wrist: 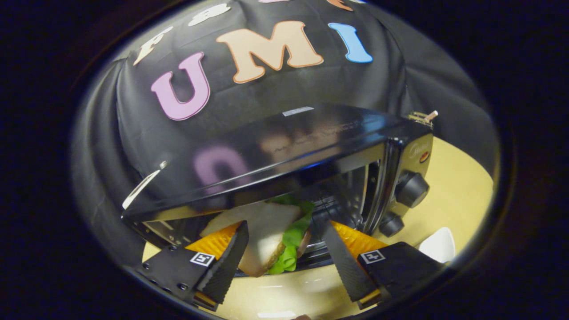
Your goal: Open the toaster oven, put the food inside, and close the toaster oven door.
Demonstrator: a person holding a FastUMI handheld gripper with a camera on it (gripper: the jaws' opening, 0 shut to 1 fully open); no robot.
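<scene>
Fingers: 2, spread apart, gripper held wide, nothing clamped.
Left finger: ribbed inner face close against the sandwich's left edge; contact hard to judge.
Right finger: well clear of the sandwich, a gap of open space between them.
Sandwich: triangular, white bread with green lettuce showing along its right edge; sits between the 2 fingers, nearer the left one, its narrow end pointing back toward the gripper.
Sandwich position: at the mouth of the oven, upper part reaching in under the oven's top edge, lower point hanging over the front of the opening.
Door: open; whether the dark band under the sandwich is the lowered door or a rack, cannot tell.
Oven: dark and glossy, tilted in this view, just beyond the fingertips, top panel reflecting the wall behind.
Oven inside: shiny metal walls seen behind and to the right of the sandwich.
Knobs: 2 black round ones on the oven's right front panel, 1 above the other, beyond the right finger.
Small light: orange dot above the upper knob.
Table: pale yellow, under and right of the oven.
White dish: on the table beside the right finger, only partly seen.
Wall: black cloth behind the oven.
</scene>
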